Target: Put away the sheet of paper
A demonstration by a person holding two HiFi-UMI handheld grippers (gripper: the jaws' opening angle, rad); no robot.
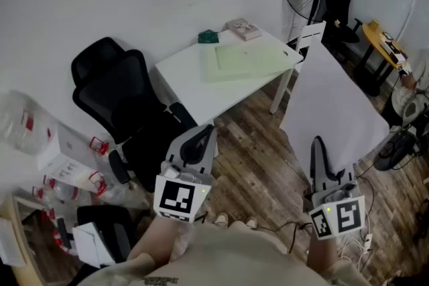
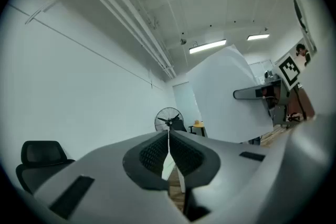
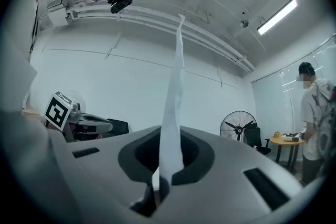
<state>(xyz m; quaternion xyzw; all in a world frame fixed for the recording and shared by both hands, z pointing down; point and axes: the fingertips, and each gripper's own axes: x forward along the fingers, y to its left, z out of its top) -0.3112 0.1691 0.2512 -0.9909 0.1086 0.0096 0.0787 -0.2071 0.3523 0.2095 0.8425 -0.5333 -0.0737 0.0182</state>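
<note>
Down at the right of the head view, the right gripper (image 1: pixel 318 147) has its jaws clenched on the near edge of the sheet of paper (image 1: pixel 332 97). The big white sheet rises up and away from it, spreading out above the wooden floor (image 1: pixel 248 144) toward the near corner of the white table (image 1: pixel 191 87). From the right gripper view it's edge-on, a thin white blade coming straight up from between the pads. That's a pinch low on the sheet and nothing more. Now the left gripper (image 1: pixel 201 137): jaws pressed together with nothing between them, well apart from the paper, over by the black office chair (image 1: pixel 110 87).

So the sheet is in the air, off the table, held by one edge only. It looks like the carrying step, and where the paper goes isn't certain. The pale green mat (image 1: pixel 244 62) on the table seems a likely spot, but that's a guess. To do this well, hold the pinch firm and move slowly so the free top doesn't flap or fold. Lead the far edge onto the surface, then lower the near edge. The spare left gripper could steady a free corner if the sheet droops. Mind the table corner, which the paper's edge sits near.
</note>
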